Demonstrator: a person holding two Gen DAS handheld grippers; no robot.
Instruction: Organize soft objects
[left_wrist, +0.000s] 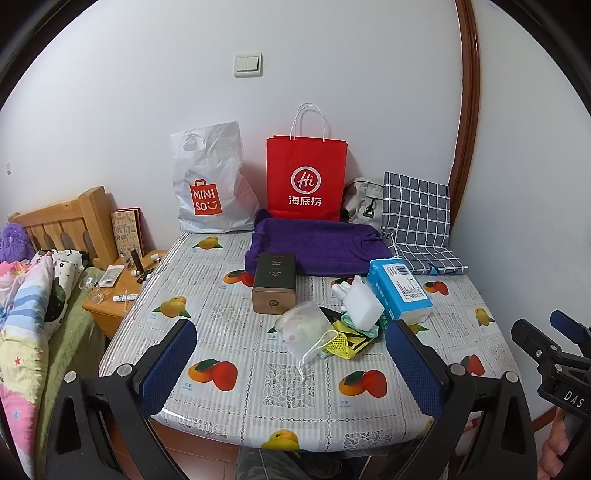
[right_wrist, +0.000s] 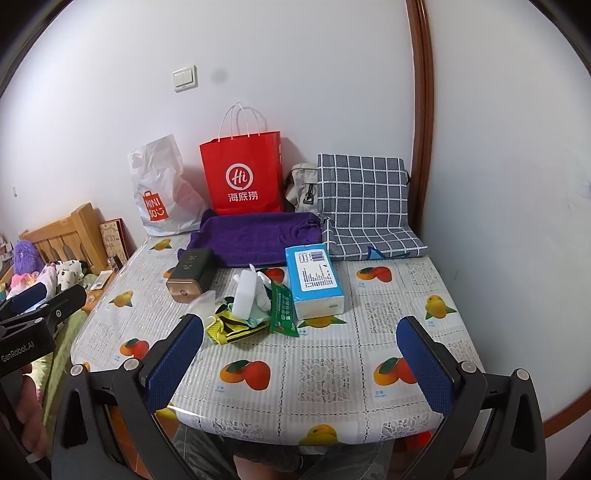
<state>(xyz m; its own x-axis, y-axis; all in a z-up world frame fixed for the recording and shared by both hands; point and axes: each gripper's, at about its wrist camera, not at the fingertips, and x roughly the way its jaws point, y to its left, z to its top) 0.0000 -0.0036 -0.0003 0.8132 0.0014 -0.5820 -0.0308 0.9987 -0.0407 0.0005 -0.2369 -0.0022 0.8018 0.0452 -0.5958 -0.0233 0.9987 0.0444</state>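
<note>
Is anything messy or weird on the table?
Yes. Small soft things lie jumbled mid-table: a white sponge leans over a yellow mesh bag and a green packet, beside a crumpled clear bag. Nothing looks spilled or broken.

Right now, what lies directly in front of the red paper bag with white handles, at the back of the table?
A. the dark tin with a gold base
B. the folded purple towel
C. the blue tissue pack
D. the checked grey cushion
B: the folded purple towel lies flat right before the red paper bag; the other three sit elsewhere.
</note>
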